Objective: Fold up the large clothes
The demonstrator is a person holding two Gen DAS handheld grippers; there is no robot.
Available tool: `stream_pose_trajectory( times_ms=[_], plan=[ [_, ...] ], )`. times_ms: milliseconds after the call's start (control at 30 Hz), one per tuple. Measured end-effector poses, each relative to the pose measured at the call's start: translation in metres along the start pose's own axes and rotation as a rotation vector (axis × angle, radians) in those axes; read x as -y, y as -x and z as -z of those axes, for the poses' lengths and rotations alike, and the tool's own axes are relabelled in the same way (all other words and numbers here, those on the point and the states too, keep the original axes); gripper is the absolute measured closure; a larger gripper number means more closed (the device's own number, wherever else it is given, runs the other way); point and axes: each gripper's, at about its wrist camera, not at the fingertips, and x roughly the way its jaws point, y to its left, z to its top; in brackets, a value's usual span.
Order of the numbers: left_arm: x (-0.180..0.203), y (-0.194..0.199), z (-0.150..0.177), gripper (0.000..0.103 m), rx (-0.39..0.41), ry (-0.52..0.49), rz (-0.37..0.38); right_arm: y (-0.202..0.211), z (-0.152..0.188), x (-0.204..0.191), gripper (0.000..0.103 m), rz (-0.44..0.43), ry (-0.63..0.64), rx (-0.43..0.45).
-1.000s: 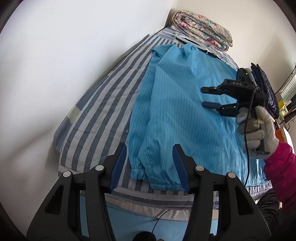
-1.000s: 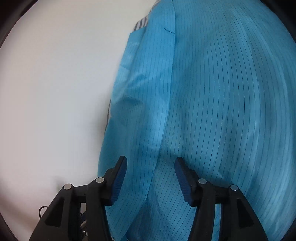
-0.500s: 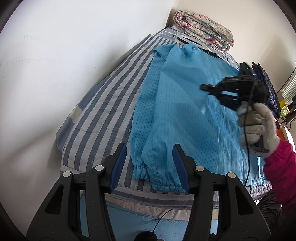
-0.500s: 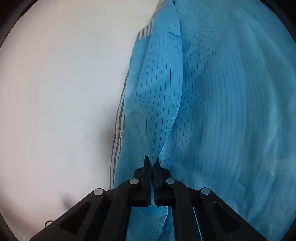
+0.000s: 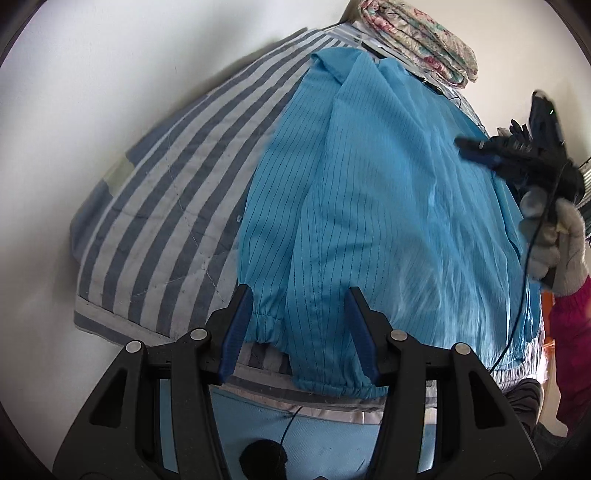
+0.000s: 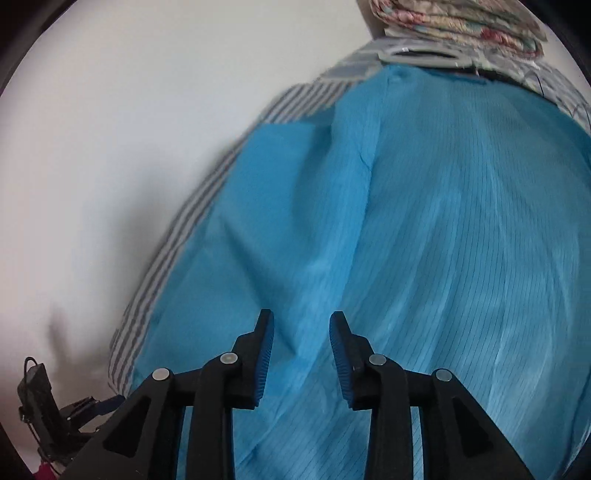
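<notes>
A large blue pinstriped garment (image 5: pixel 369 206) lies spread on a grey-and-white striped bed (image 5: pixel 166 206), its sleeve folded along the body and its elastic cuff (image 5: pixel 332 387) at the near edge. My left gripper (image 5: pixel 299 332) is open and empty, just above the cuffs. My right gripper (image 6: pixel 301 354) is open and empty, hovering above the garment's middle (image 6: pixel 443 258). It also shows in the left wrist view (image 5: pixel 480 151), held by a gloved hand at the right.
A folded floral quilt (image 5: pixel 417 37) lies at the bed's far end, also in the right wrist view (image 6: pixel 461 22). A white wall (image 5: pixel 92 92) runs along the bed's left side. Dark clothing (image 5: pixel 517 129) sits at the right edge.
My right gripper shut on a fold of the blue garment, then opened, let it go and pulled back to the right. My left gripper moved slightly closer over the cuffs.
</notes>
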Motion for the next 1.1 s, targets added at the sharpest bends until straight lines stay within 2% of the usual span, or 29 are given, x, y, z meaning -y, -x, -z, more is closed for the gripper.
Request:
stream_pose_trajectory(
  times_ms=[133,233,367,500,567,633,800,867,900,933,1000,1100],
  plan=[
    [0.005,-0.006,0.0,0.049,-0.001,-0.022,0.0,0.014,-0.038,-0.037,0.066,0.009,0.148,0.084],
    [0.006,-0.013,0.0,0.052,-0.009,-0.028,0.006,0.016,-0.059,-0.053,0.064,-0.009,0.243,0.097],
    [0.008,-0.021,-0.001,0.058,-0.033,-0.023,0.015,-0.022,-0.108,-0.069,0.062,-0.021,0.289,0.051],
    [0.011,-0.027,-0.002,0.072,-0.049,-0.029,0.001,-0.073,-0.146,-0.077,0.062,0.008,0.288,0.005],
    [0.015,-0.03,-0.002,0.08,-0.052,-0.044,-0.013,-0.097,-0.154,-0.079,0.062,0.023,0.296,-0.013],
    [0.015,-0.032,-0.003,0.097,-0.059,-0.042,-0.001,-0.114,-0.156,-0.085,0.062,0.04,0.309,-0.032],
    [0.018,-0.031,-0.007,0.102,-0.046,-0.042,0.016,-0.166,-0.167,-0.084,0.063,0.123,0.345,-0.092],
    [0.017,-0.028,-0.008,0.103,-0.034,-0.042,0.019,-0.18,-0.164,-0.086,0.066,0.196,0.372,-0.122],
    [0.018,-0.026,-0.008,0.103,-0.027,-0.045,0.018,-0.186,-0.164,-0.085,0.071,0.23,0.377,-0.134],
    [0.018,-0.024,-0.008,0.103,-0.02,-0.047,0.014,-0.19,-0.165,-0.082,0.085,0.255,0.373,-0.139],
    [0.017,-0.02,-0.01,0.103,-0.005,-0.051,0.011,-0.19,-0.168,-0.074,0.102,0.254,0.335,-0.139],
    [0.014,-0.007,-0.005,0.103,0.03,-0.058,0.002,-0.173,-0.176,-0.063,0.103,0.185,0.263,-0.091]
  ],
)
